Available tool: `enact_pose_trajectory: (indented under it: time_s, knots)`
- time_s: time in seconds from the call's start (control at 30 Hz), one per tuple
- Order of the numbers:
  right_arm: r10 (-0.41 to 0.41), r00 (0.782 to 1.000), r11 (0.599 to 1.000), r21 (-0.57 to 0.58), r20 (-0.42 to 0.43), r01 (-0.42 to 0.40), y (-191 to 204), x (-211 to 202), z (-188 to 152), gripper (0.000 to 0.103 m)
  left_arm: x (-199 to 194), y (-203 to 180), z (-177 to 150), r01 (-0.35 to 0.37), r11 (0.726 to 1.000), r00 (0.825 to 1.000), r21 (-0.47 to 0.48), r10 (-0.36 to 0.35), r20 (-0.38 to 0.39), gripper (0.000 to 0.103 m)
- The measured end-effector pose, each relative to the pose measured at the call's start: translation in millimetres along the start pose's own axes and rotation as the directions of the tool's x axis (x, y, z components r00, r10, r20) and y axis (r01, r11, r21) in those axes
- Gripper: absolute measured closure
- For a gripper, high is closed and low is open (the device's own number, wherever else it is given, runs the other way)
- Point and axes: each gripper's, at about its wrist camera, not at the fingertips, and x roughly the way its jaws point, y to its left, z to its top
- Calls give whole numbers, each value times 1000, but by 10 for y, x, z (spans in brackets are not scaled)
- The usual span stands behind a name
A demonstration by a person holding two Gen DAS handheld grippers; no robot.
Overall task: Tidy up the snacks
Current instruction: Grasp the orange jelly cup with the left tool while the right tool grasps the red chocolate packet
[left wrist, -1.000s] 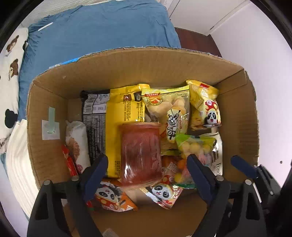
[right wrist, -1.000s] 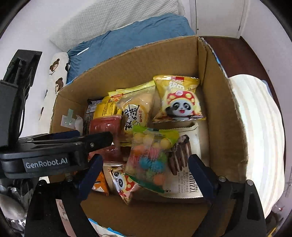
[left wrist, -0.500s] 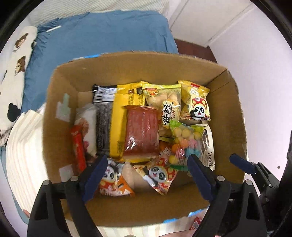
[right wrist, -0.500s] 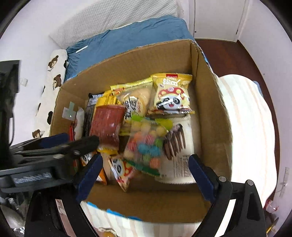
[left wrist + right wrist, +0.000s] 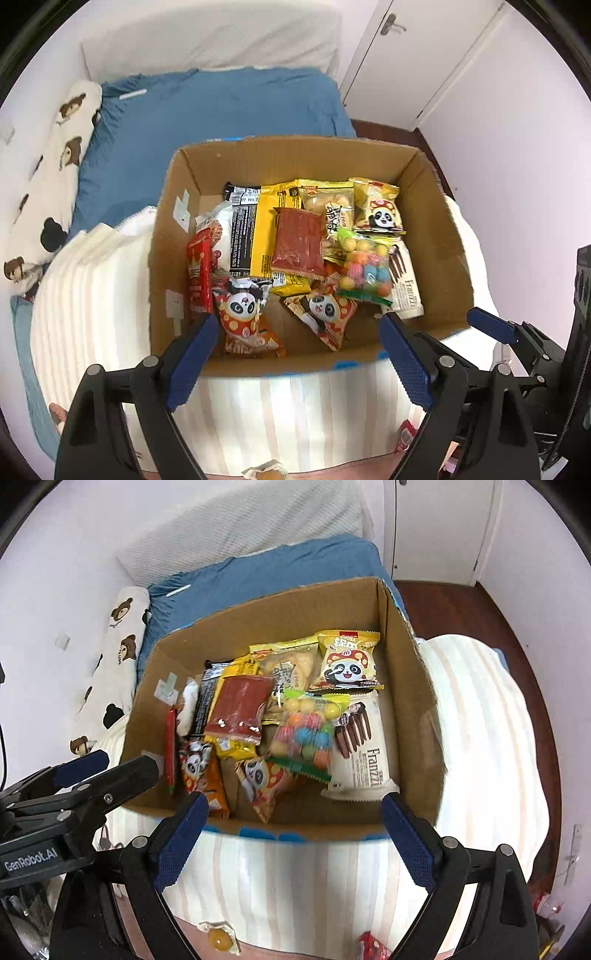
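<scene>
both tongs, left tongs [image 5: 297, 339] and right tongs [image 5: 291, 821], gape wide and empty at six o'clock above the cardboard box [image 5: 439, 236] of snacks on the striped blanket [image 5: 92, 295], red packet [image 5: 297, 242] lying at centre.

Both wrist views steeply down, sharing cardboard box [image 5: 436, 236].

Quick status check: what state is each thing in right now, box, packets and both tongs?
Cardboard box: open-topped, holding snacks.
Red packet: flat atop the yellow packet.
Candy bag: sealed, lying in the box.
Left tongs: open, empty.
Right tongs: open, empty.
Door: closed.
</scene>
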Motion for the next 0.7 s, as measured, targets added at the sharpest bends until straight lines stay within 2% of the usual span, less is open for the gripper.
enact_pose_trajectory:
  time_s: [0.33,0.5,0.7]
  knots:
    - [28,995,999,-39,98,-24,152,-593,-500,6,-656,-123,-509,-5,1000,991,13,3,132,13]
    - [47,991,998,-50,126,-40,160,-823,-818,6,-845,-157,-804,-6,1000,987,19,3,161,13]
    - [77,990,996,-41,119,-73,85,-924,-1144,6,-943,-191,-1108,-14,1000,984,10,12,176,13]
